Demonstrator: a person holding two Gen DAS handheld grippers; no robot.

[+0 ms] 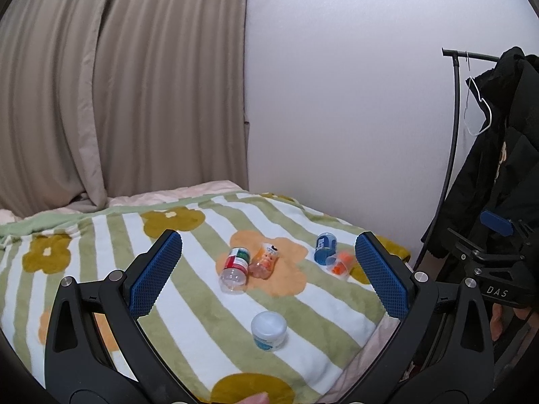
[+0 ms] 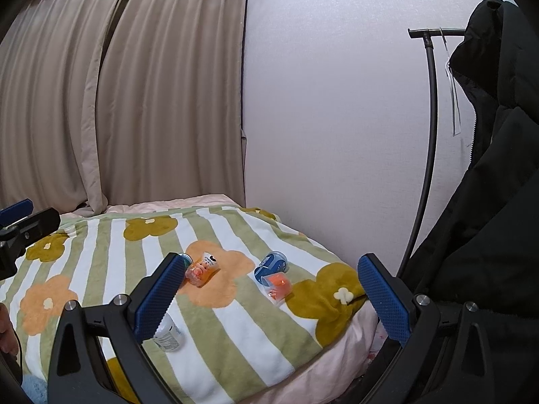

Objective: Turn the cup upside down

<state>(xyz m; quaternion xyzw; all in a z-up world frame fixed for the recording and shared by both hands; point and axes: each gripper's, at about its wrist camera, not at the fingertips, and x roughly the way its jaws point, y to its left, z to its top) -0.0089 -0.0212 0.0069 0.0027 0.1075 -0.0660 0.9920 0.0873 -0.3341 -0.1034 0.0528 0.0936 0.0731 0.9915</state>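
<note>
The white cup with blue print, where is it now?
In the left wrist view the white cup stands alone on the striped blanket, nearest the camera, in front of the fallen red-labelled cup.

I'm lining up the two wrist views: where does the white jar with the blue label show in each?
Left wrist: the white jar stands low centre on the striped blanket, between the open fingers.
Right wrist: the same jar sits lower left, partly hidden behind the left finger's blue pad.
Shared landmark: the blue can lying beside the small orange cup.
</note>
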